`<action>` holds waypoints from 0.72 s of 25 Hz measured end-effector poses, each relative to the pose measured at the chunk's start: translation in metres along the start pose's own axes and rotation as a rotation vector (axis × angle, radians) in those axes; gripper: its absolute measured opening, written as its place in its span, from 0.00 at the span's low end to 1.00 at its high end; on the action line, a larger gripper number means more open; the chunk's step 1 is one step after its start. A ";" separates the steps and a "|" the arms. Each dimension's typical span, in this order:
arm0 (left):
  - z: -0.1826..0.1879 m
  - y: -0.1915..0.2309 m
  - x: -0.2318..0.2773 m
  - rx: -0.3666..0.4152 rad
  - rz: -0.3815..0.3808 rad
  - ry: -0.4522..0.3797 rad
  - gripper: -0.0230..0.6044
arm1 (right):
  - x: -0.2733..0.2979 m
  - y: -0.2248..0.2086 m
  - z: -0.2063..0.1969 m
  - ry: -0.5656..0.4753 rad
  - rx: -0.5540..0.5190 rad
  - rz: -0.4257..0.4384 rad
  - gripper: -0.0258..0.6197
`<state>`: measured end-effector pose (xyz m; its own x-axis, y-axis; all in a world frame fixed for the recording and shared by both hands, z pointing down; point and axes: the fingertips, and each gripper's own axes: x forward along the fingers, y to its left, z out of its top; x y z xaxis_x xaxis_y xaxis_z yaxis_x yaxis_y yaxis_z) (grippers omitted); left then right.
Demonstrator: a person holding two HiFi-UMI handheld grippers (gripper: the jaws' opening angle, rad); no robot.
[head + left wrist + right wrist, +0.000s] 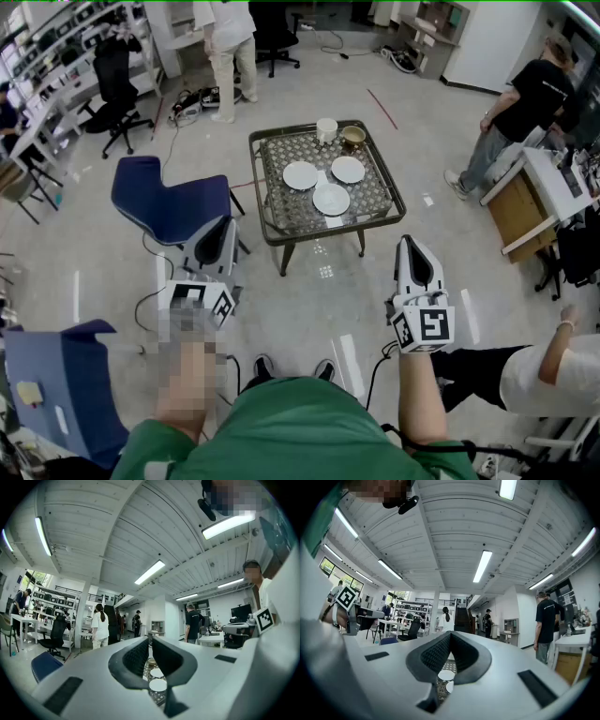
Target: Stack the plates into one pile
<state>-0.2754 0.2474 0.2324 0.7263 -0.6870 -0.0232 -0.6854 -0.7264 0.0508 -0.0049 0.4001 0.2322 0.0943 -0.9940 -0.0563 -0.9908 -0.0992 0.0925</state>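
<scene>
Three white plates lie apart on a small glass-topped table [272, 202] ahead of me: one at the left [300, 175], one at the right [348, 169], one nearest me [331, 199]. My left gripper [223, 230] and right gripper [409, 244] are held level over the floor, well short of the table. Both are shut with nothing between the jaws. In the left gripper view the shut left gripper [150, 640] frames two plates [158, 685] and a bowl [151, 662] far off. Below the shut right gripper [450, 634] in its own view, two plates [446, 675] show.
A white cup [326, 129] and a brown bowl [353, 137] stand at the table's far edge. A blue chair [169, 192] is left of the table, another [56, 394] by my left side. A seated person's arm [553, 361] is at my right, and people stand around desks [525, 206].
</scene>
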 end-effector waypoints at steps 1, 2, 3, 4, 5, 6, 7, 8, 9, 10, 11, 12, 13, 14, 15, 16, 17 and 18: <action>0.000 -0.001 0.001 0.000 0.000 0.001 0.10 | 0.000 -0.001 -0.001 0.002 0.001 0.001 0.06; -0.001 -0.002 0.002 -0.001 0.000 0.002 0.10 | 0.000 -0.003 -0.001 0.003 0.002 0.001 0.06; -0.002 -0.004 0.003 -0.001 0.000 0.003 0.10 | 0.000 -0.004 -0.002 0.005 0.003 0.000 0.06; -0.003 -0.005 0.004 -0.001 0.001 0.004 0.10 | -0.001 -0.006 -0.003 0.004 0.005 -0.001 0.06; -0.004 -0.007 0.005 -0.002 0.002 0.006 0.10 | -0.001 -0.009 -0.004 0.000 0.009 -0.001 0.06; -0.005 -0.009 0.006 -0.002 0.004 0.007 0.10 | -0.002 -0.011 -0.004 -0.011 0.017 0.000 0.06; -0.005 -0.011 0.007 -0.002 0.007 0.010 0.10 | -0.003 -0.014 -0.002 -0.026 0.028 0.005 0.06; -0.004 -0.014 0.009 -0.001 0.010 0.012 0.10 | -0.004 -0.017 0.000 -0.041 0.042 0.012 0.06; -0.002 -0.017 0.010 0.000 0.014 0.014 0.10 | -0.005 -0.020 0.002 -0.049 0.056 0.019 0.06; -0.001 -0.021 0.012 0.000 0.017 0.016 0.10 | -0.006 -0.025 0.003 -0.051 0.066 0.022 0.06; 0.000 -0.025 0.014 0.000 0.019 0.017 0.10 | -0.007 -0.030 0.002 -0.049 0.075 0.024 0.06; 0.000 -0.030 0.017 0.000 0.022 0.017 0.10 | -0.007 -0.036 0.000 -0.046 0.081 0.026 0.06; -0.001 -0.035 0.020 0.002 0.025 0.016 0.10 | -0.006 -0.042 -0.004 -0.043 0.088 0.030 0.06; -0.002 -0.039 0.023 0.003 0.029 0.014 0.10 | -0.005 -0.048 -0.008 -0.042 0.094 0.036 0.06; -0.003 -0.044 0.026 0.003 0.034 0.010 0.10 | -0.004 -0.054 -0.012 -0.041 0.099 0.041 0.06; -0.004 -0.050 0.028 0.001 0.038 0.007 0.10 | -0.005 -0.060 -0.015 -0.039 0.098 0.046 0.06; -0.006 -0.057 0.029 -0.001 0.040 0.005 0.10 | -0.007 -0.065 -0.017 -0.036 0.087 0.050 0.06; -0.006 -0.064 0.030 -0.003 0.043 0.004 0.10 | -0.010 -0.070 -0.018 -0.033 0.066 0.054 0.06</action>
<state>-0.2098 0.2736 0.2348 0.6963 -0.7175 -0.0171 -0.7159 -0.6961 0.0547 0.0653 0.4157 0.2441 0.0382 -0.9955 -0.0862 -0.9987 -0.0410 0.0309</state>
